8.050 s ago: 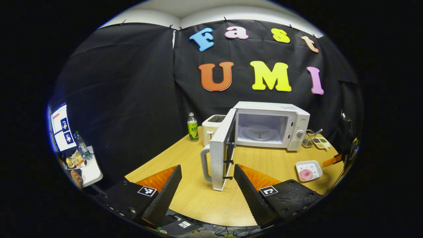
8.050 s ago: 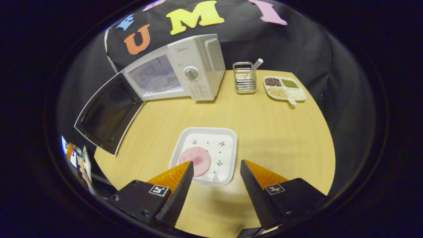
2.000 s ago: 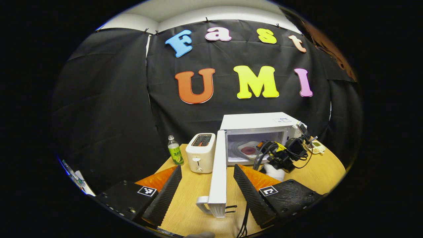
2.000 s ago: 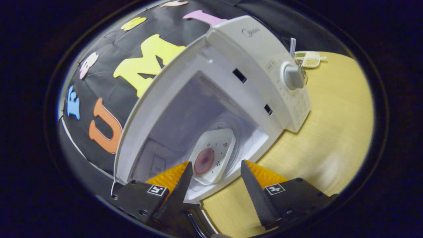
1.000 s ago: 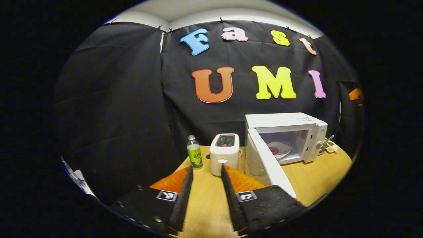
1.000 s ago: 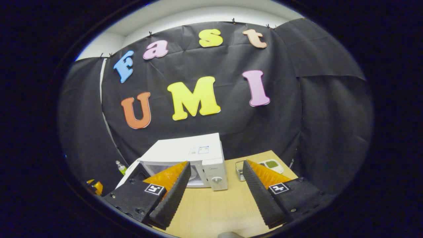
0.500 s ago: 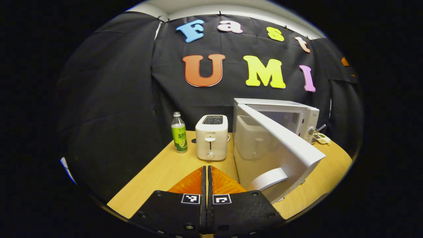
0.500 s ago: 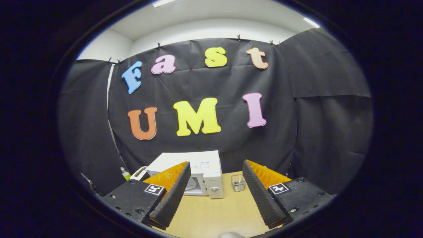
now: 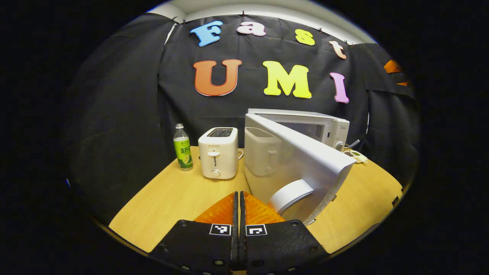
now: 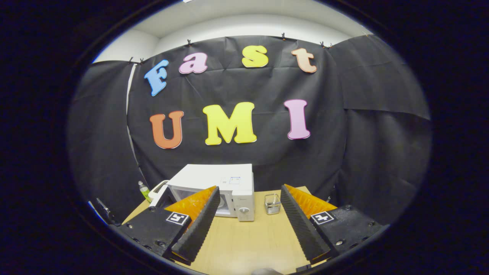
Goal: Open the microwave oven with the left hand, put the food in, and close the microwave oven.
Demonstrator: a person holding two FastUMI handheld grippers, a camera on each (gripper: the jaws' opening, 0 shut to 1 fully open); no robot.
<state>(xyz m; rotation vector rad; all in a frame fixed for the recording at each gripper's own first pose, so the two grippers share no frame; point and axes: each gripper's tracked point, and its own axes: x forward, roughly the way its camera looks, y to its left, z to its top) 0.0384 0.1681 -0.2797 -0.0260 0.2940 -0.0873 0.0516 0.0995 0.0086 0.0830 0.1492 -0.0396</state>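
**Door swung partway toward closing**

Wooden counter [image 9: 168, 198] carries the microwave [image 9: 305, 128], whose door [image 9: 301, 160] has been swung further round than half a second ago. The left claw [image 9: 239, 200] is clenched on nothing beside the handle [image 9: 290, 193]; the right claw [image 10: 248, 212] is held spread, well back. The food is hidden by the door, presumably inside.

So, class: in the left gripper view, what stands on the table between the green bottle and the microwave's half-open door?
The white toaster stands between the green bottle and the microwave door, in the left gripper view.
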